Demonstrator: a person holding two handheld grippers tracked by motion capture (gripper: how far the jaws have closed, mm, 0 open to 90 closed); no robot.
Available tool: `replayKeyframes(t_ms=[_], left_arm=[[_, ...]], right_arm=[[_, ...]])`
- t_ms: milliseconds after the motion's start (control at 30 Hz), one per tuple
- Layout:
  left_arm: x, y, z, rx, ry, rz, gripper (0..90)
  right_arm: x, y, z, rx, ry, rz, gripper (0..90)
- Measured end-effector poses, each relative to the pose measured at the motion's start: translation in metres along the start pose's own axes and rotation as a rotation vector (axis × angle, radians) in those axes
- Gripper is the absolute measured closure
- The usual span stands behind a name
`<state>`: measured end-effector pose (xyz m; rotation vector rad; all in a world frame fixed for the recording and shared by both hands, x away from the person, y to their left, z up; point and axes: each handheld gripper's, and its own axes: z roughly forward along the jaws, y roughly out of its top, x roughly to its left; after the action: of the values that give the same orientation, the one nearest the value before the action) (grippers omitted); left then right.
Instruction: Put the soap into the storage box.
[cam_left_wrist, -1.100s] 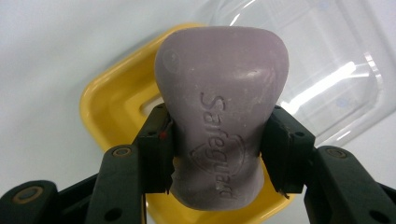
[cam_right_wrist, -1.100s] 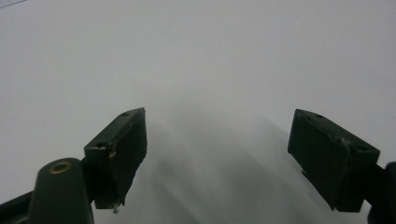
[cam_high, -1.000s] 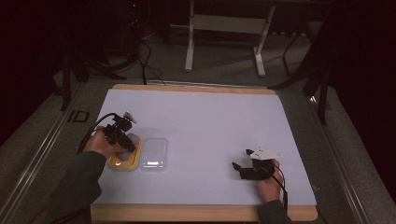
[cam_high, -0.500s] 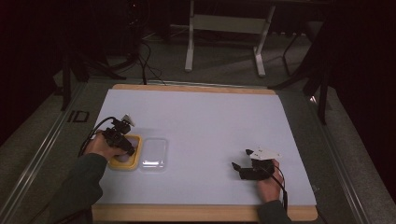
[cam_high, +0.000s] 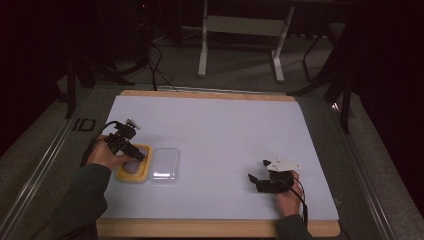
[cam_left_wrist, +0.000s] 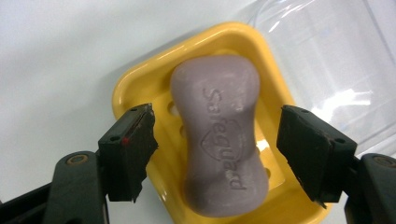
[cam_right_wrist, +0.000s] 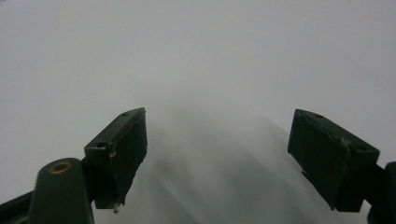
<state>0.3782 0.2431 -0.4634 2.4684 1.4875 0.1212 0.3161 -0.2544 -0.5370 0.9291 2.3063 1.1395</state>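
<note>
The soap is laid in the yellow dish, between the just-opened jaws of the left gripper, untouched by either. The right gripper is held open over the bare table.

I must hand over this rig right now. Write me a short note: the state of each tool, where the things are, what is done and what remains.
Left tool: jaws have just been opening; they now stand apart on either side of the purple soap bar, not pressing it.
Right tool: open, holding nothing, over bare white table at the near right.
Things: the soap lies in the yellow soap dish; the clear lid lies on the table right beside the dish.
Done: soap appears placed in the dish.
Left, probably: lift the left tool away and put the lid on the dish.
</note>
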Motion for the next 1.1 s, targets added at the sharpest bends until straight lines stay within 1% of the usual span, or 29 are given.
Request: replayKeyframes(t_ms=[33,67,133,167,267,300,367,400,467,500,533,567,600,667,700,733,800,867,900,1033,1100], left_arm=[[0.0,0.0,0.0,0.0,0.0,0.0,27.8],[-0.002,0.001,-0.001,-0.015,0.003,0.004,27.8],[-0.006,0.002,-0.005,-0.045,0.01,0.028,27.2],[-0.008,0.003,-0.006,-0.06,0.022,0.042,27.1],[-0.01,0.004,-0.007,-0.071,0.03,0.05,27.1],[-0.014,0.006,-0.009,-0.089,0.029,0.067,26.6],[-0.017,0.008,-0.011,-0.103,0.037,0.091,26.5],[-0.019,0.008,-0.012,-0.108,0.036,0.096,26.6],[-0.022,0.009,-0.013,-0.122,0.038,0.122,26.6],[-0.023,0.01,-0.013,-0.129,0.042,0.127,26.9],[-0.026,0.01,-0.014,-0.155,0.042,0.141,28.0],[-0.026,0.01,-0.014,-0.155,0.042,0.141,28.2],[-0.027,0.011,-0.015,-0.167,0.035,0.147,28.6],[-0.027,0.011,-0.015,-0.167,0.035,0.147,28.9],[-0.032,0.011,-0.016,-0.182,0.027,0.179,29.2],[-0.034,0.011,-0.016,-0.184,0.021,0.19,29.3],[-0.038,0.011,-0.016,-0.188,0.022,0.218,29.2],[-0.038,0.011,-0.016,-0.188,0.022,0.218,28.8],[-0.045,0.011,-0.014,-0.201,0.01,0.249,28.2],[-0.057,0.012,-0.011,-0.226,-0.006,0.286,28.2],[-0.064,0.011,-0.007,-0.23,-0.022,0.309,28.1]], right_arm=[[0.0,0.0,0.0,0.0,0.0,0.0,19.3],[0.0,0.0,0.0,0.0,0.0,0.0,19.4],[0.0,0.0,0.0,0.001,-0.001,-0.001,19.3],[0.0,0.0,0.0,0.001,-0.001,-0.002,19.3],[0.0,0.0,0.0,0.001,-0.001,-0.001,19.3],[0.0,0.0,0.0,0.002,-0.001,-0.001,19.3],[0.0,0.0,0.0,0.002,-0.001,-0.002,19.3],[0.0,0.0,0.0,0.002,-0.001,-0.002,19.4],[0.0,0.0,0.0,0.002,0.0,-0.002,19.4],[0.0,0.0,0.0,0.002,0.0,-0.001,19.3],[0.0,0.0,0.0,0.002,0.0,-0.002,19.3],[0.0,0.0,0.0,0.002,0.0,-0.002,19.3],[0.0,0.0,0.0,0.002,0.0,-0.003,19.3],[0.0,0.0,0.0,0.002,0.0,-0.003,19.3],[0.0,0.0,0.0,0.003,-0.001,-0.003,19.3],[0.0,0.0,0.0,0.003,-0.002,-0.004,19.4],[0.0,0.0,0.0,0.004,-0.002,-0.003,19.3],[0.0,0.0,0.0,0.004,-0.002,-0.003,19.3],[0.0,0.0,0.0,0.005,-0.002,-0.005,19.3],[0.0,0.0,0.0,0.003,-0.001,-0.004,19.4],[0.0,0.0,0.0,0.004,-0.001,-0.004,19.3]])
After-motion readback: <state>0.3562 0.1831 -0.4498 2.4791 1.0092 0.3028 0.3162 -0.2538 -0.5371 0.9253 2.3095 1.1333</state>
